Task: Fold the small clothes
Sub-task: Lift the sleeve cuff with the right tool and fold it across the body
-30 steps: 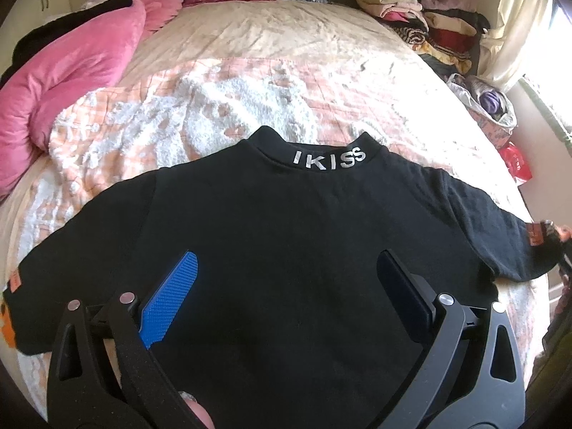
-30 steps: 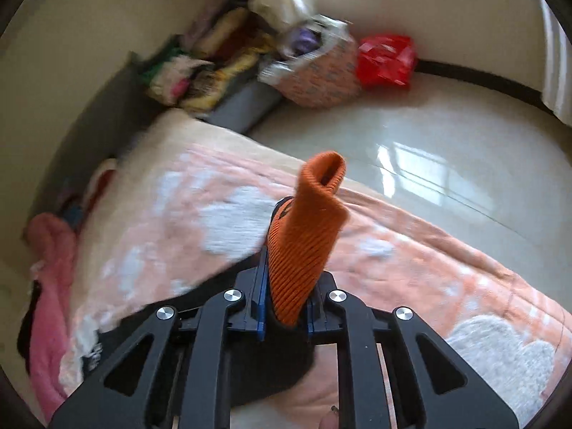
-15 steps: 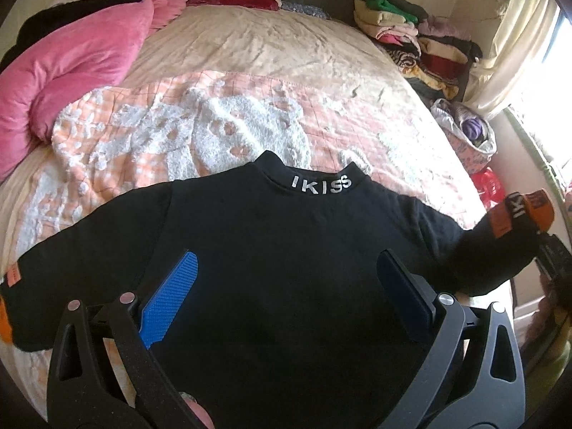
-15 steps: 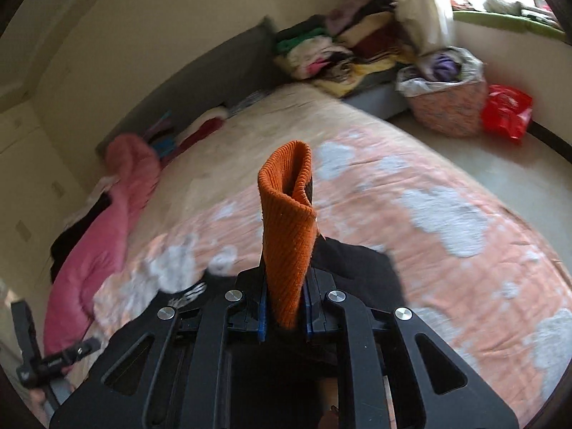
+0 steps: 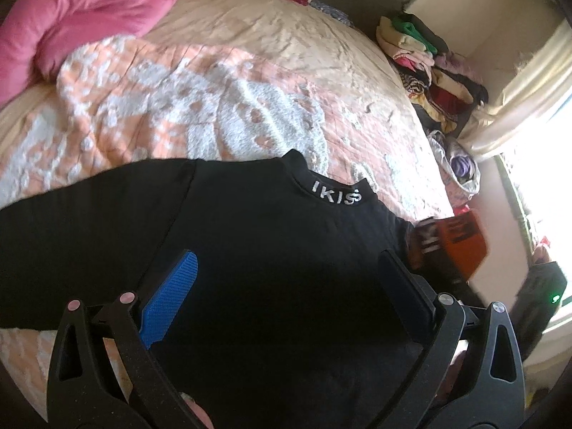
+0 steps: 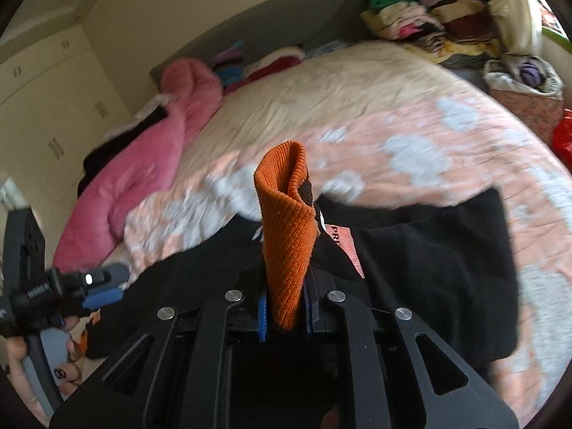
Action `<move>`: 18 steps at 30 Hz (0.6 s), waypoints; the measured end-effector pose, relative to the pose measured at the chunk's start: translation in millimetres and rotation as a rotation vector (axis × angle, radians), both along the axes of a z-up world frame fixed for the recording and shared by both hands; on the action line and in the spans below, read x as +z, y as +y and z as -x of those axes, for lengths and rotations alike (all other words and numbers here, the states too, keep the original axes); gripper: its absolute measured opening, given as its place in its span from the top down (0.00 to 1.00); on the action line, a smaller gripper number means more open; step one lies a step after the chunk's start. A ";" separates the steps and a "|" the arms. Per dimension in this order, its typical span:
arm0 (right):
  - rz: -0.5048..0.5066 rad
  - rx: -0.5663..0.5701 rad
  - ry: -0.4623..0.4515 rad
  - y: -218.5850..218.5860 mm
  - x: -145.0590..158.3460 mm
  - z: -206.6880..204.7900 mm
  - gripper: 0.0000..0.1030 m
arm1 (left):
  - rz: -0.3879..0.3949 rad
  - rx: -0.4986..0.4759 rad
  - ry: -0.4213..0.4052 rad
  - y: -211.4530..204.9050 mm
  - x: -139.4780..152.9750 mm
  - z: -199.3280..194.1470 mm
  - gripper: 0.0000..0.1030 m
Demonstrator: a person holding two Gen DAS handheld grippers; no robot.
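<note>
Lying front-down across the near part of the bed [image 5: 321, 46], the black sweatshirt [image 5: 271, 257] is showing white lettering on its collar [image 5: 336, 196], and its body is resting on an orange-and-white patterned blanket [image 5: 186, 107]. Its one sleeve is stretching flat toward the left edge of the left wrist view. The other sleeve is being held off the bed by its orange ribbed cuff [image 6: 287, 236], which is standing upright between the pads of the right hand-held gripper [image 6: 286, 312]; those jaws are standing narrow and pinching the cuff. In the left wrist view the same cuff is appearing blurred beside the sweatshirt's shoulder.

The left hand-held gripper [image 5: 286, 286] is hovering above the sweatshirt's lower body with its jaws standing wide and nothing between its blue fingers [image 5: 171, 300]; whether it is touching the fabric cannot be told. A person's hand [image 6: 21, 364] is gripping its handle.

Further out, a pink quilt [image 5: 85, 14] is lying bunched at the far left of the bed, and a pile of clothes [image 5: 422, 57] is sitting beyond the bed's far right corner, near a curtain [image 5: 529, 89].
</note>
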State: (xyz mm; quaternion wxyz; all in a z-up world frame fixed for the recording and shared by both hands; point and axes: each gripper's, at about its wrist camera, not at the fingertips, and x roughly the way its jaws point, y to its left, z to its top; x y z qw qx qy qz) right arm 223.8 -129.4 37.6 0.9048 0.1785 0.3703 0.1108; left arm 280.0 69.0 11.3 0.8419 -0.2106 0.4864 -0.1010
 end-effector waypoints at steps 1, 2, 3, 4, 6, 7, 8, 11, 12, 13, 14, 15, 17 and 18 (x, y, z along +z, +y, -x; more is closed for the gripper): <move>0.001 0.013 0.004 7.4 -3.9 -0.9 0.87 | 0.018 0.003 0.009 3.7 -2.8 -0.4 0.09; 0.003 0.032 0.010 15.2 -9.2 -3.5 0.87 | 0.032 0.004 0.016 6.8 -4.6 -1.1 0.09; 0.003 0.048 0.017 22.0 -14.0 -6.8 0.87 | 0.044 0.005 0.021 9.2 -7.1 -1.1 0.09; 0.000 0.063 0.024 28.3 -18.4 -8.0 0.86 | 0.056 0.006 0.027 11.6 -9.9 -1.1 0.09; 0.001 0.090 0.043 42.5 -27.9 -11.1 0.84 | 0.070 0.005 0.040 14.5 -14.4 -1.0 0.09; 0.000 0.097 0.047 45.2 -30.1 -11.9 0.83 | 0.078 0.005 0.048 15.6 -17.6 -1.2 0.09; -0.003 0.108 0.052 50.3 -33.7 -11.6 0.79 | 0.088 0.004 0.054 16.6 -20.2 -1.4 0.09; -0.026 0.158 0.069 59.9 -39.6 -7.6 0.59 | 0.120 0.001 0.072 17.9 -28.2 -0.7 0.09; -0.022 0.176 0.073 62.9 -39.9 -4.2 0.49 | 0.124 0.000 0.078 17.2 -30.1 -0.3 0.09; -0.021 0.187 0.070 64.0 -39.4 -0.2 0.48 | 0.124 -0.005 0.082 16.0 -32.3 0.1 0.09; -0.020 0.202 0.060 63.8 -37.1 5.9 0.48 | 0.123 -0.010 0.084 15.0 -33.5 0.3 0.09; -0.019 0.212 0.053 61.8 -34.7 12.0 0.47 | 0.122 -0.013 0.086 14.1 -34.3 0.0 0.12; -0.020 0.204 0.043 52.2 -30.3 23.2 0.46 | 0.122 -0.034 0.094 8.8 -37.9 0.2 0.17; -0.020 0.192 0.043 48.0 -29.0 26.3 0.45 | 0.122 -0.043 0.098 5.5 -40.1 0.0 0.22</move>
